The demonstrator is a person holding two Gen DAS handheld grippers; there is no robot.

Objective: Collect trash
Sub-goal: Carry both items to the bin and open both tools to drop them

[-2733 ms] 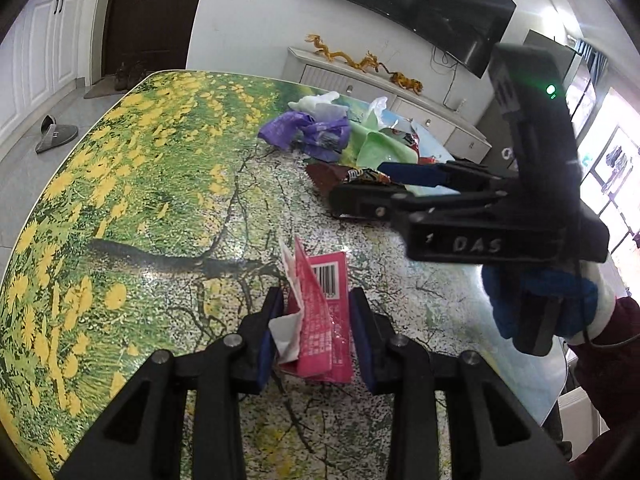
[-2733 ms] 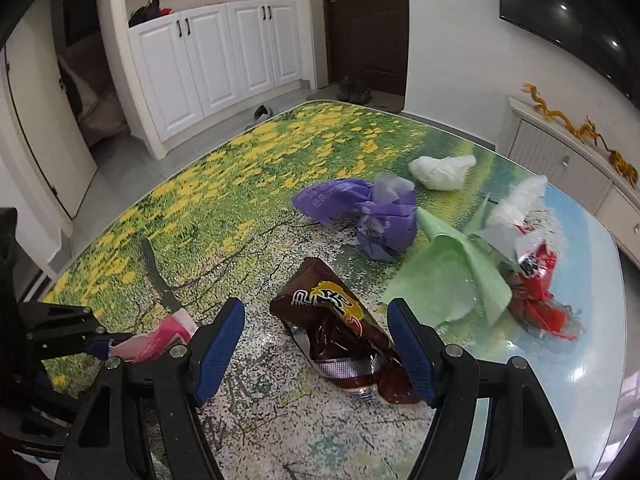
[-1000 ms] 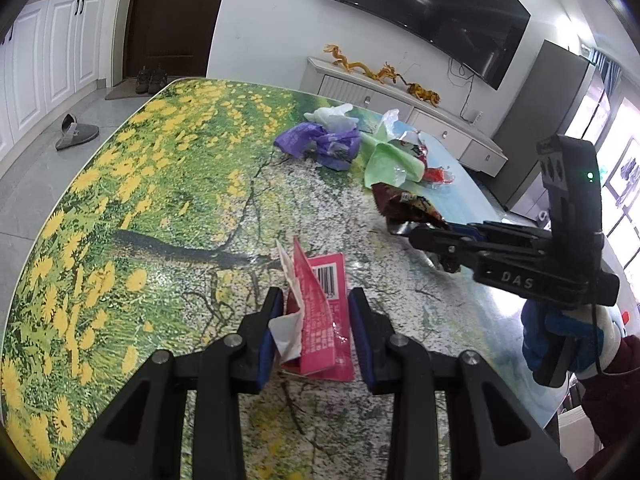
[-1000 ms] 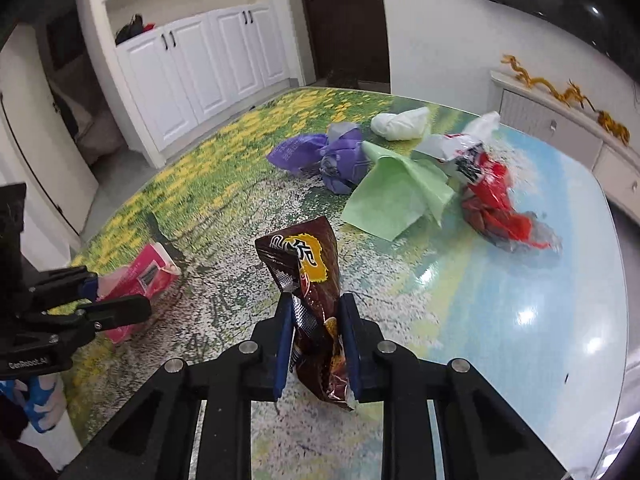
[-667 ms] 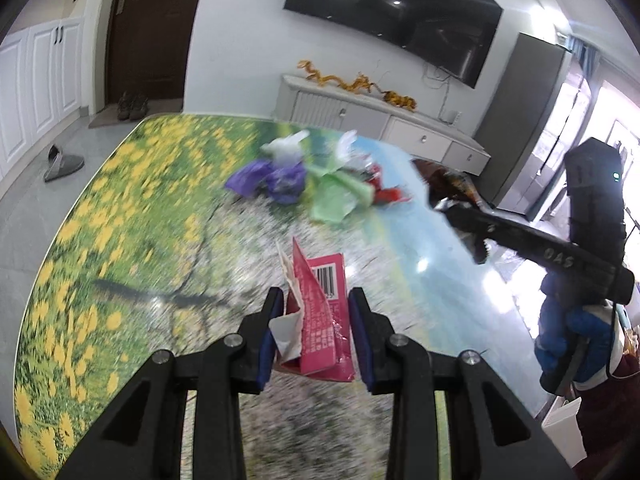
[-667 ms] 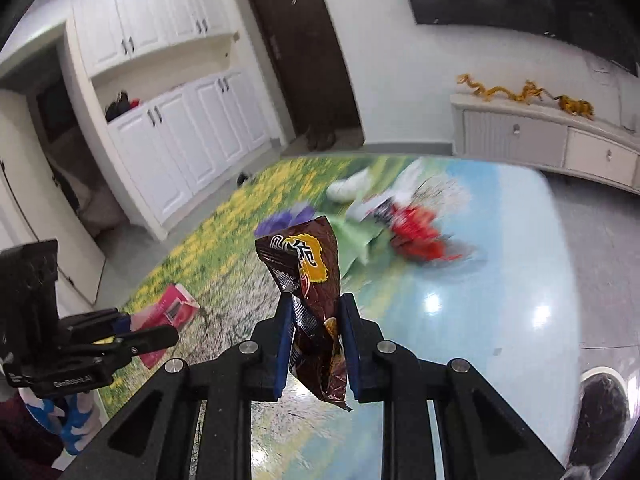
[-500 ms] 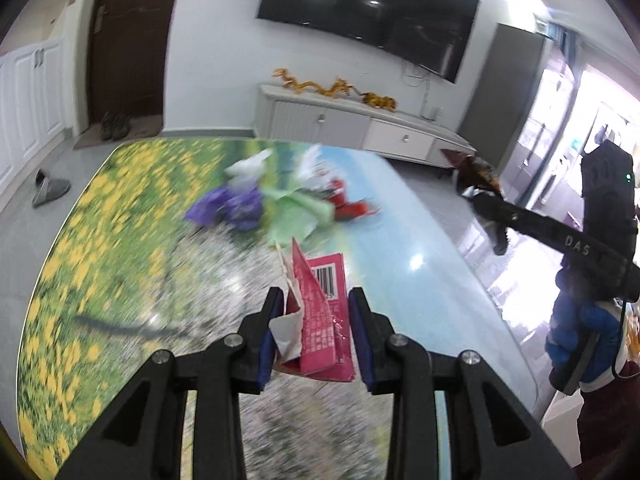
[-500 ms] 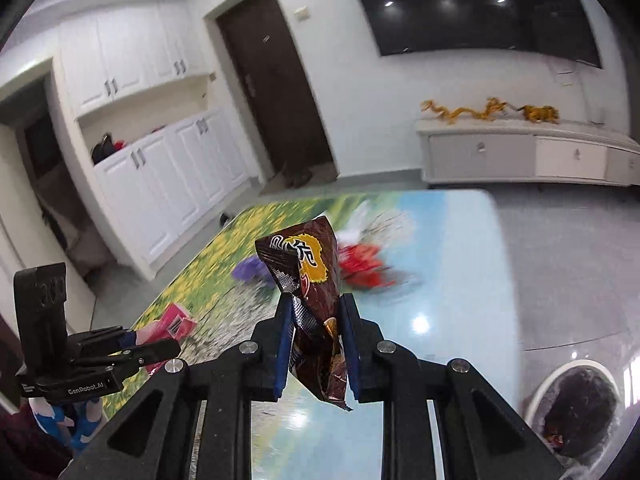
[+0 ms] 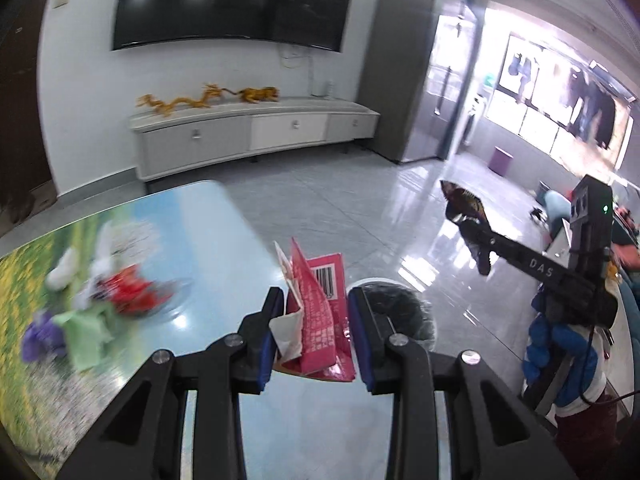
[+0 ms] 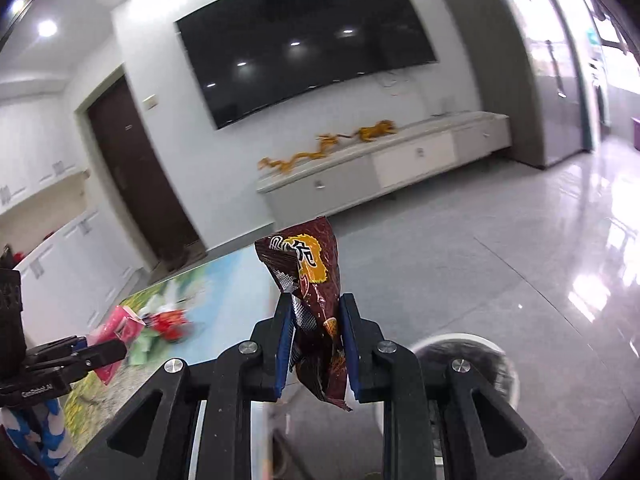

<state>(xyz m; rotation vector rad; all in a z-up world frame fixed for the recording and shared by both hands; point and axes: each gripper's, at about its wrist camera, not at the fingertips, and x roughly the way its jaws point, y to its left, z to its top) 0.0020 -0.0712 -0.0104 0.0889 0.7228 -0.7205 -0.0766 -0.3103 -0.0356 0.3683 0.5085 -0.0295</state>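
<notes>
Both tools carry trash binward: left tool (image 9: 316, 324) clamps my pink crumpled carton (image 9: 318, 312), right tool (image 10: 314, 344) the brown foil snack bag (image 10: 314, 284).

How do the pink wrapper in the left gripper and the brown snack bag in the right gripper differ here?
The pink wrapper is flat, torn open and shows a barcode; the brown snack bag is crumpled, glossy, with a yellow logo. The wrapper hangs above the table edge, the bag over the floor. Both are clamped: left gripper, right gripper.
</notes>
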